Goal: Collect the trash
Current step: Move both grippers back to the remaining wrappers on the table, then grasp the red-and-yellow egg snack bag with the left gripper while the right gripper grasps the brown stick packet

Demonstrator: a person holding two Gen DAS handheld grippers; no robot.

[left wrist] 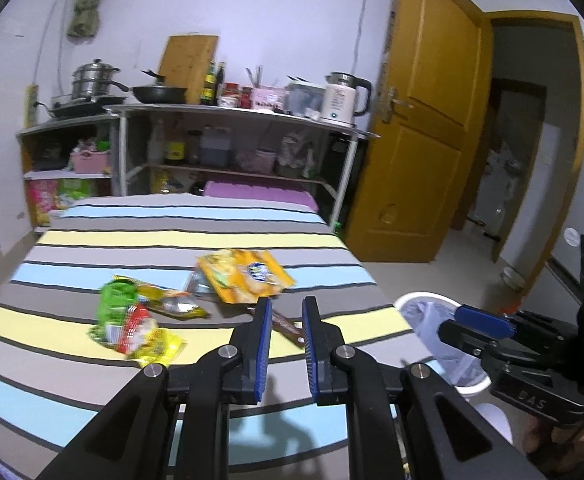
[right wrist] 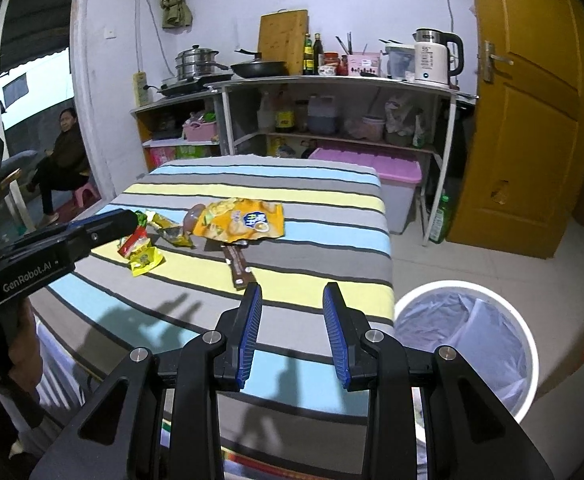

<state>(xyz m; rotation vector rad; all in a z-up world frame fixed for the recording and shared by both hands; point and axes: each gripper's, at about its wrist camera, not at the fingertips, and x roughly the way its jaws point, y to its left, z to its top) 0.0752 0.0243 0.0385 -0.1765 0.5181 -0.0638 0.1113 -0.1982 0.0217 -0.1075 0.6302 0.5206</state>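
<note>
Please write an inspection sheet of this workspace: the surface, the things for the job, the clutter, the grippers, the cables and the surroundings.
Surface: striped cloth covers the table.
Job's things: orange snack bag, brown wrapper, yellow wrappers and a green packet lie on the cloth; white bin with liner stands on the floor beside the table, on the right.
Clutter: nothing seen on the table apart from the trash.
Grippers: left gripper open, empty; right gripper open, empty.
Cables: white cords run down the wall.
Surroundings: kitchen shelf with pots and kettle; yellow door; seated person at left.
</note>
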